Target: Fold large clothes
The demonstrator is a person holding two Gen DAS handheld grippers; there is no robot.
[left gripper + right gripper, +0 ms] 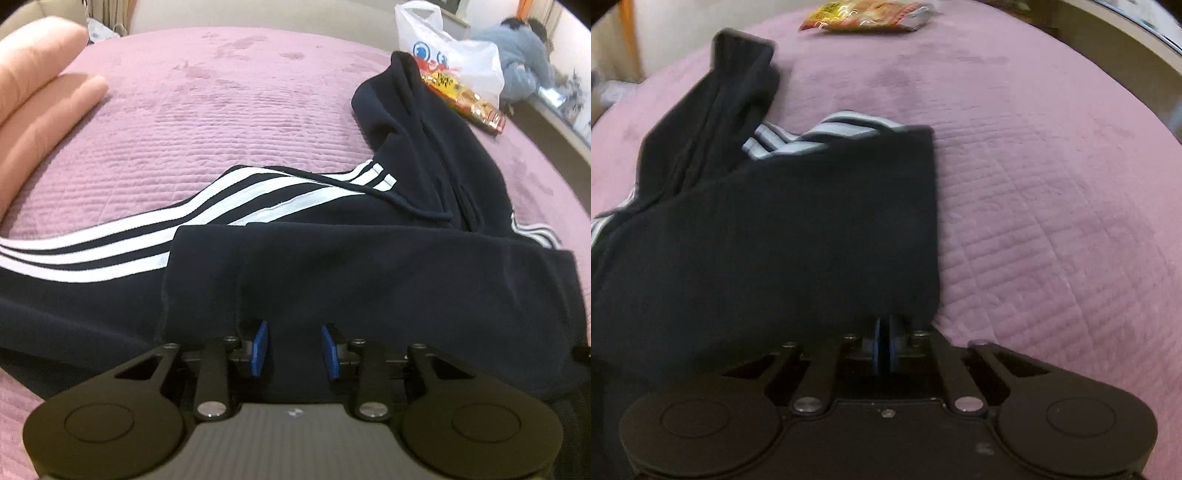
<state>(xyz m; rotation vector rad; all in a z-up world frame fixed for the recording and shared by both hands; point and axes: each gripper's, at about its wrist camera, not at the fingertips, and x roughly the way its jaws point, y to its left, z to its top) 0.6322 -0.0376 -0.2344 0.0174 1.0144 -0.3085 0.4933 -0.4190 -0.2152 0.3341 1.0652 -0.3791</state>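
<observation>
A: Left gripper (294, 349): blue pads spread apart, nothing between them, low over the near hem of the dark navy fleece jacket with white sleeve stripes (332, 280). The jacket lies on the mauve quilted bedspread (207, 122), long axis running left to right.

B: Right gripper (885, 345): pads pressed together, pinching the jacket's near right corner. Judged nearer for the next fold; pose level, pointing forward.

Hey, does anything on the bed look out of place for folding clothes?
Yes: a snack packet and a white plastic bag sit on the pink bedspread beyond the navy striped garment, near its far end.
</observation>
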